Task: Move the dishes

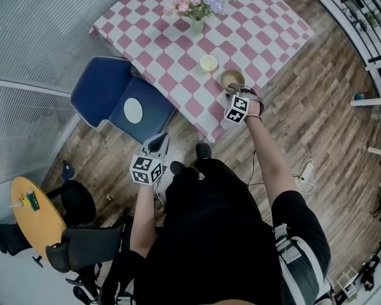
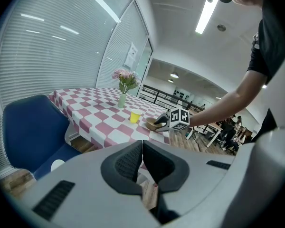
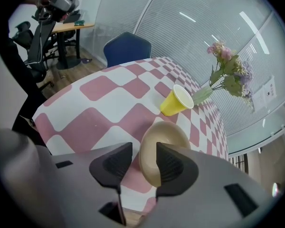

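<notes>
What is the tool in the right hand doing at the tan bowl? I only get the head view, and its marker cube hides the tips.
Observer: In the right gripper view, the right gripper has its jaws apart. The near rim of the tan bowl stands between them, not clamped.
Operator: And the tool in the other hand?
Observer: The left gripper view shows the left gripper with its jaws shut together and nothing between them.

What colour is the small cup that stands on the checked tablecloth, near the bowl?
Yellow. The cup shows best in the right gripper view.
</notes>
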### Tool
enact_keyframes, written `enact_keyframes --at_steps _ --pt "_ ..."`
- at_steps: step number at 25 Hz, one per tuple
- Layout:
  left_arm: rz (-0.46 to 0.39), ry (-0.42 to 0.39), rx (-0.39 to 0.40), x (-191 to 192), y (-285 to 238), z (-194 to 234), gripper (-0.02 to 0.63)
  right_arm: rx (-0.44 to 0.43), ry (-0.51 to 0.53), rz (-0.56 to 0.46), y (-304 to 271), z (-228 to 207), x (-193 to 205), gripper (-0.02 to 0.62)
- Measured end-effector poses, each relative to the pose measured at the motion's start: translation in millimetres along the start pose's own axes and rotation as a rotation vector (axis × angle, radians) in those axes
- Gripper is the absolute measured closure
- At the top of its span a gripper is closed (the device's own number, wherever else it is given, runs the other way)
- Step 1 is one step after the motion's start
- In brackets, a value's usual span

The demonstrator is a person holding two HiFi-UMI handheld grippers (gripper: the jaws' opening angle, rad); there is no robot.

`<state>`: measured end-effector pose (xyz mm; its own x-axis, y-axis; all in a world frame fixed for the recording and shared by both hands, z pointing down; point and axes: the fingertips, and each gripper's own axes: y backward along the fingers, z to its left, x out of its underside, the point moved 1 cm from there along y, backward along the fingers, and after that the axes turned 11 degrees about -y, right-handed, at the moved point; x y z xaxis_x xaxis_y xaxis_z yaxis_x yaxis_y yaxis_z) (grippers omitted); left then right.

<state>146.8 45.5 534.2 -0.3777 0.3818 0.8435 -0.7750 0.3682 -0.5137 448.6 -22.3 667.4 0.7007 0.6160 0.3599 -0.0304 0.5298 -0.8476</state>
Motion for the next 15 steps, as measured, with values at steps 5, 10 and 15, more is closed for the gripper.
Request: enact_keyframes --at_steps 5,10,15 --pt "-0.004 -0.001 0.003 1.4 10.0 1.7 0.583 0.003 -0.035 -0.019 9.2 5.5 -6.8 0.403" --pt "-0.012 -0.003 0.000 9.4 30.7 8.6 0.583 0.023 -0.053 -0.032 21.0 18.5 -19.7 0.376" --pt "-0.018 0.006 -0.008 21.0 58.9 17.1 0.583 0.039 -0.048 -0.037 35.8 37.7 -34.7 0.367"
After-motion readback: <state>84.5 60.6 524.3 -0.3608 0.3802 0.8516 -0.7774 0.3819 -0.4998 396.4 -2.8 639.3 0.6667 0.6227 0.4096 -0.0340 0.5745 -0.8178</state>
